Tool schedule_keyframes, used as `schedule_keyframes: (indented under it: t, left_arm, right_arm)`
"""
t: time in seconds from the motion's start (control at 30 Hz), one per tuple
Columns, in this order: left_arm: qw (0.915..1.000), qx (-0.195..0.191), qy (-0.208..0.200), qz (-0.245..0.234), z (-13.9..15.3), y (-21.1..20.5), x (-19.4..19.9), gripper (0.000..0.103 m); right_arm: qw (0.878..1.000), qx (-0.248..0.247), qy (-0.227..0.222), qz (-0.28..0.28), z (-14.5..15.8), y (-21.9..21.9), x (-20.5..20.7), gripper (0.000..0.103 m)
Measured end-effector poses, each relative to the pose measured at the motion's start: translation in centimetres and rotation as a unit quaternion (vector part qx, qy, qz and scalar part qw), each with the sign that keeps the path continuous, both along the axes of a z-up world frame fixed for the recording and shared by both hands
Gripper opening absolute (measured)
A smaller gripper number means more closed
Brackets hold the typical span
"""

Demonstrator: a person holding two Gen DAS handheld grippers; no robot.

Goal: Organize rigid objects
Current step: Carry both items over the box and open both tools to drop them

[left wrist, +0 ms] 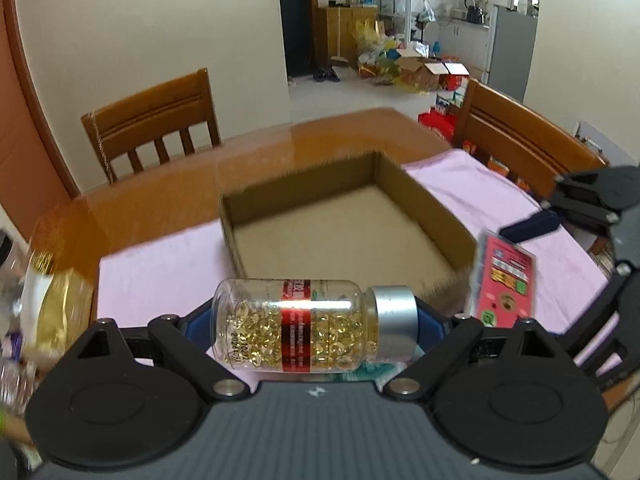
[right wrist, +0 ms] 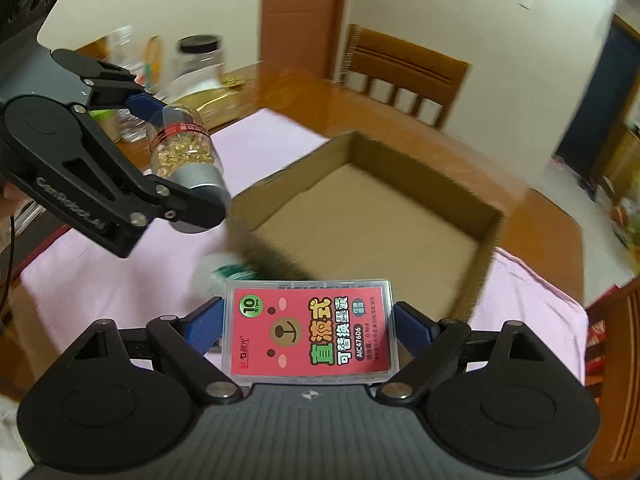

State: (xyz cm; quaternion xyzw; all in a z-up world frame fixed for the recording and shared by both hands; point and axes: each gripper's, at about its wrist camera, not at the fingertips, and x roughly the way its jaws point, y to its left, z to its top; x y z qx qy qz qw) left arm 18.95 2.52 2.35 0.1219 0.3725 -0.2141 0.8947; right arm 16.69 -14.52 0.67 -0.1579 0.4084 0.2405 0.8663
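Clear capsule bottle (left wrist: 314, 326), silver cap, red label band, half filled with golden softgels, is held sideways in the left gripper (left wrist: 316, 322), blue pads pressed on base and cap. Pink refill case (right wrist: 310, 330), clear plastic with bear face, is clamped flat in the right gripper (right wrist: 310, 326). Both are carried above the pink cloth (left wrist: 160, 276), just short of the open cardboard box (left wrist: 344, 232). Only the right wrist view shows jars (right wrist: 198, 64) on the table and a blurred green-white object (right wrist: 224, 270) beside the box.
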Motion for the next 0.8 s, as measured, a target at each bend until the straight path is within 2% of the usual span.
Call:
schedule_keyframes:
  t: [0.23, 0.4, 0.67, 0.8]
  left_arm:
    - [0.9998, 0.002, 0.012, 0.012, -1.8, -2.9, 6.9, 0.093]
    - [0.999, -0.001, 0.032, 0.031, -3.2, -3.7, 10.6, 0.093]
    - [0.9963, -0.028, 0.036, 0.073, -3.8, -3.0, 13.6, 0.096]
    - [0.9959, -0.021, 0.03, 0.083, -3.3, -2.4, 13.3, 0.099]
  right_arm:
    - [0.999, 0.002, -0.006, -0.042, 0.4, -2.3, 4.2, 0.092]
    - [0.999, 0.0, -0.006, -0.049, 0.0, -2.9, 6.5, 0.092]
    - [0.998, 0.001, 0.003, -0.059, -1.0, -3.6, 9.9, 0.092]
    - [0.998, 0.005, 0.01, -0.061, -1.4, -3.7, 10.8, 0.092]
